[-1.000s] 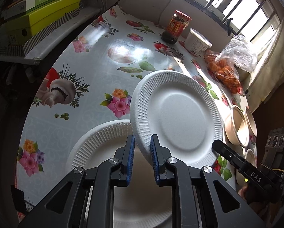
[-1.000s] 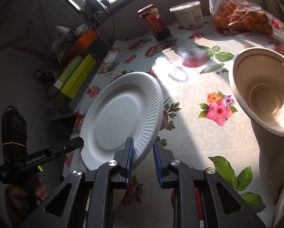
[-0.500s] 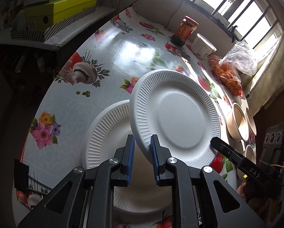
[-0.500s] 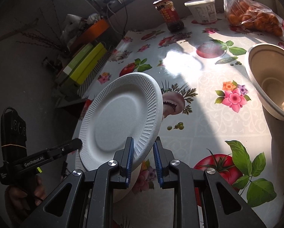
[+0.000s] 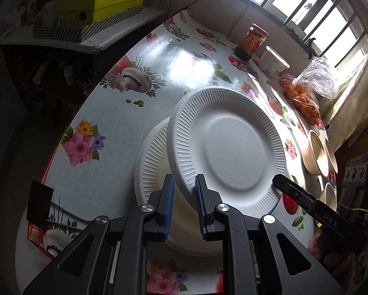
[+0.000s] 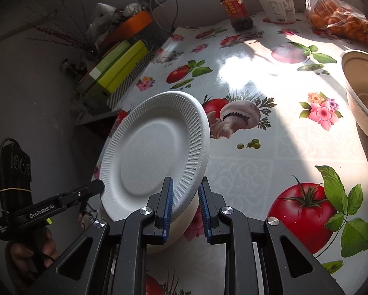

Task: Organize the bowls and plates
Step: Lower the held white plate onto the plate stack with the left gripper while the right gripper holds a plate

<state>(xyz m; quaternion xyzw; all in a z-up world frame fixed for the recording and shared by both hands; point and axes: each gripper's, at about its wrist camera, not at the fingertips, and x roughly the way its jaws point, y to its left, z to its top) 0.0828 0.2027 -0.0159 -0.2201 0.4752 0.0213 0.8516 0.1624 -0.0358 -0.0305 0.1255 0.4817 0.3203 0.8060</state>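
White foam plate, clamped in the jaws of both left gripper and right gripper, is hanging tilted above lower plate; stacking unfinished, bowls waiting far right.

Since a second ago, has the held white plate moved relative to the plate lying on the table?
Yes. In the left wrist view the held plate, gripped by both grippers, now overlaps most of the lower plate, having shifted over it towards stacking.
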